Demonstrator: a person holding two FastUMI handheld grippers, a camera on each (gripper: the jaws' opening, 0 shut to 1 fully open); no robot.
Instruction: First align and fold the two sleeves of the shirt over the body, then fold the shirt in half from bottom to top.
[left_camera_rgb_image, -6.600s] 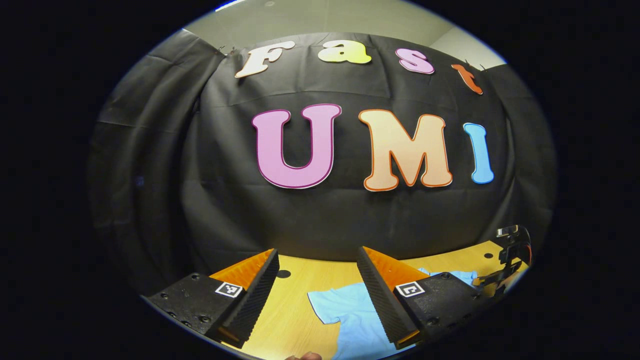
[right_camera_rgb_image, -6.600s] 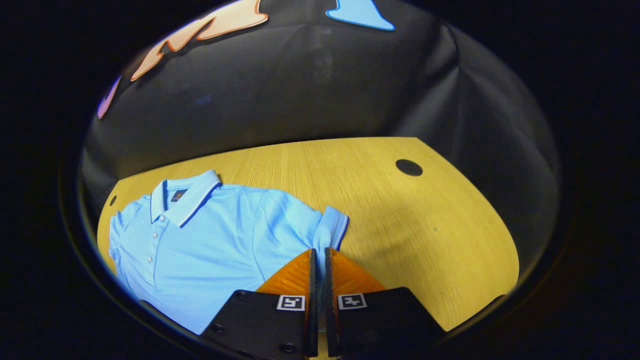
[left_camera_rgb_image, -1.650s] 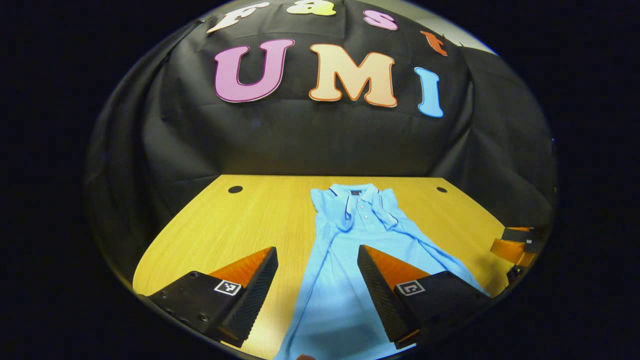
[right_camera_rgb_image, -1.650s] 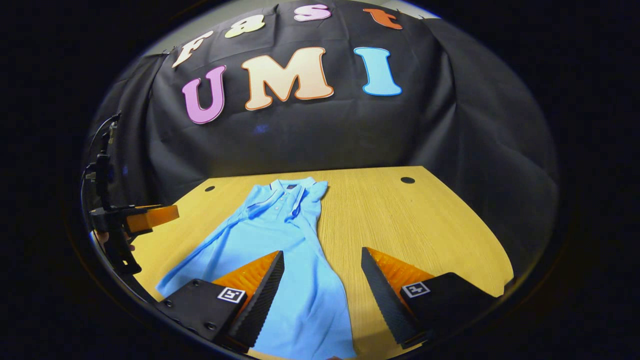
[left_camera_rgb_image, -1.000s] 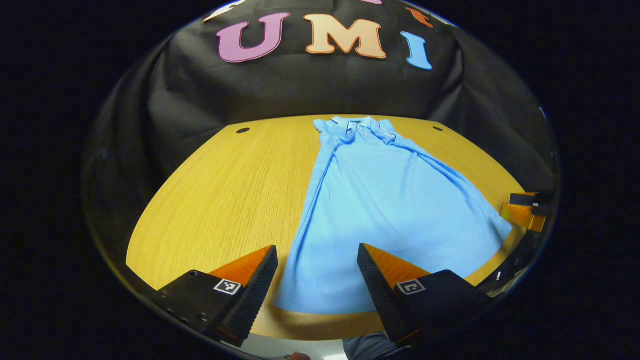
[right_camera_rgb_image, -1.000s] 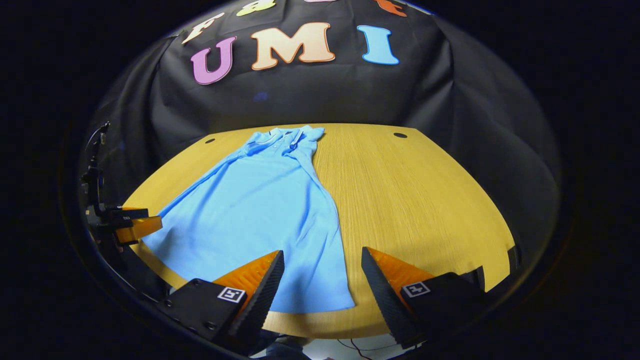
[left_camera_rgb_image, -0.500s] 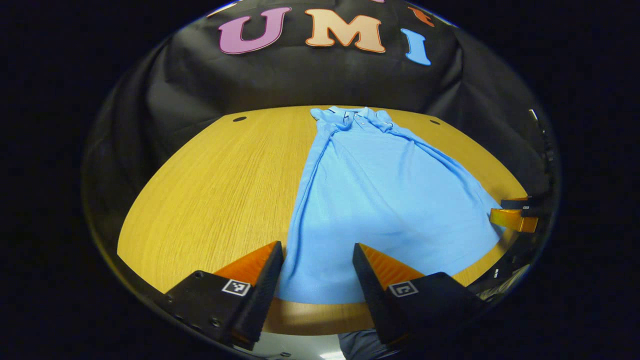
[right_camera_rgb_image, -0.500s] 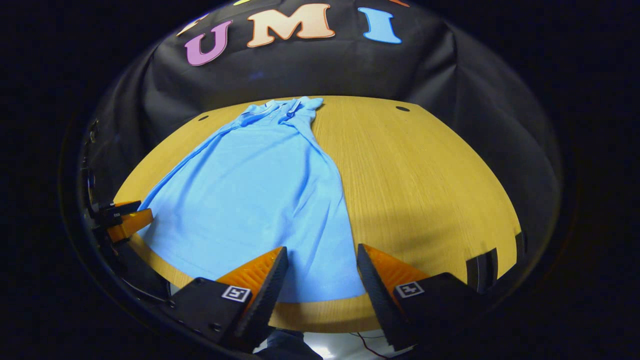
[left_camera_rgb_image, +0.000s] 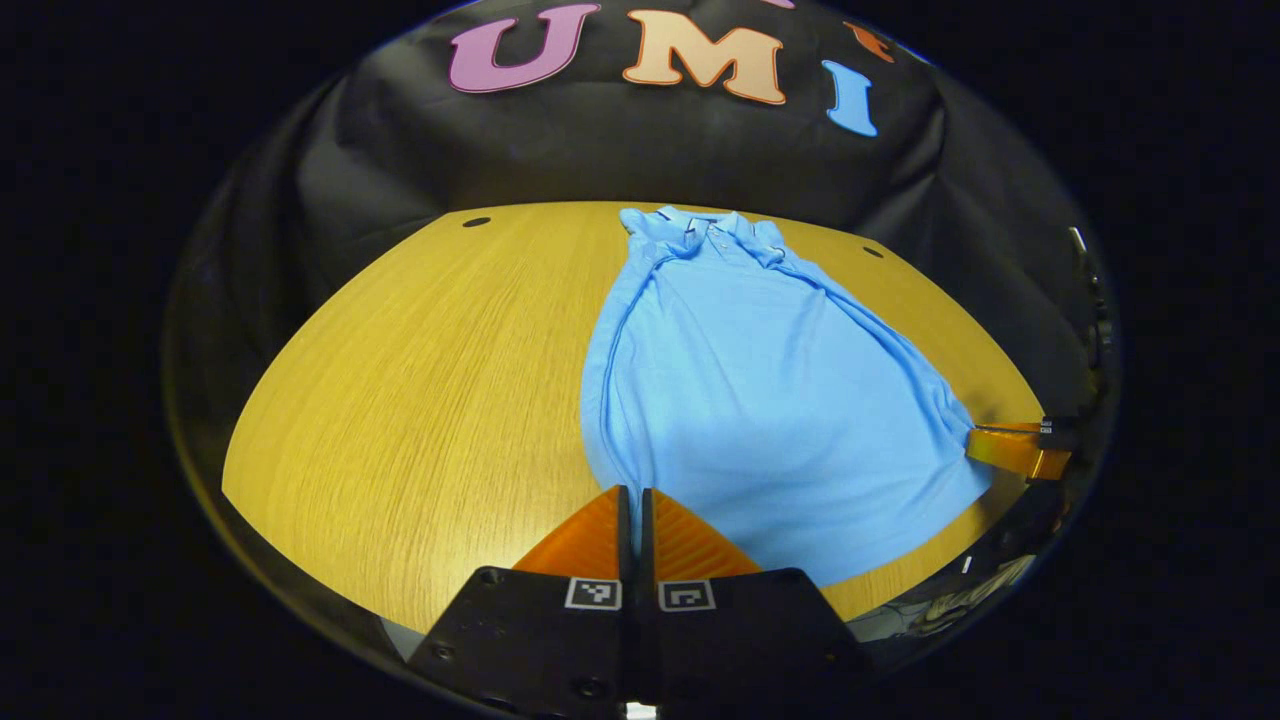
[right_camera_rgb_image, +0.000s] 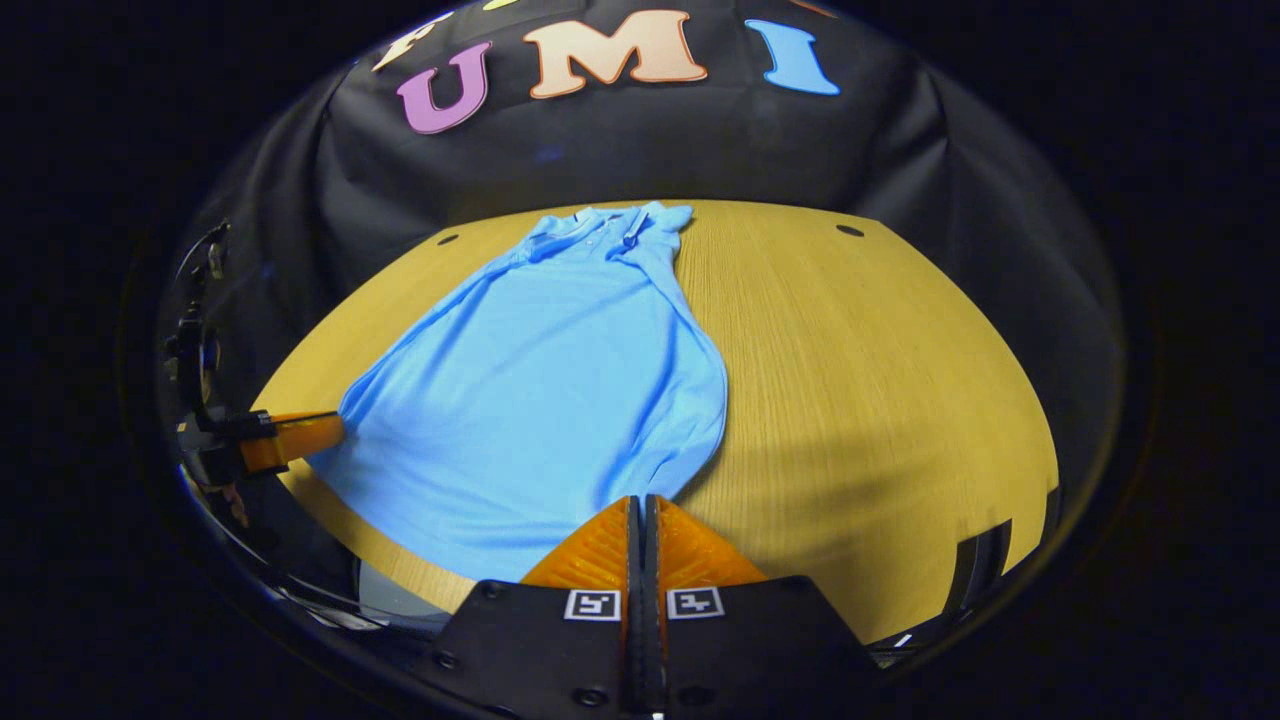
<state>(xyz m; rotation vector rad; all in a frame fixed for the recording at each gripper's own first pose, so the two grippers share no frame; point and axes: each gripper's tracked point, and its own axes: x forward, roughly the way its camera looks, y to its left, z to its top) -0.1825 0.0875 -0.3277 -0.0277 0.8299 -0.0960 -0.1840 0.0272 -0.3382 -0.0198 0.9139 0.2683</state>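
A light blue polo shirt (left_camera_rgb_image: 760, 380) lies lengthwise on the wooden table (left_camera_rgb_image: 420, 380), collar (left_camera_rgb_image: 700, 225) at the far end and both sleeves tucked in over the body. In the left gripper view, my left gripper (left_camera_rgb_image: 632, 492) is shut on the near left corner of the hem. My right gripper (left_camera_rgb_image: 974, 440) pinches the other hem corner at the right. In the right gripper view, the shirt (right_camera_rgb_image: 560, 380) runs away to the upper left, and my right gripper (right_camera_rgb_image: 641, 500) is shut on its near right hem corner. My left gripper (right_camera_rgb_image: 336, 427) holds the far hem corner there.
The table's near edge (right_camera_rgb_image: 400, 575) runs just under both grippers. Small dark cable holes (left_camera_rgb_image: 476, 221) (left_camera_rgb_image: 873, 252) sit at the far corners. Bare wood (right_camera_rgb_image: 880, 380) stretches to the shirt's right and bare wood (left_camera_rgb_image: 400, 330) to its left. The black cloth wall stands behind.
Both grippers have gone from open, straddling the hem corners, to shut on them. The hem has bunched and risen slightly off the table.
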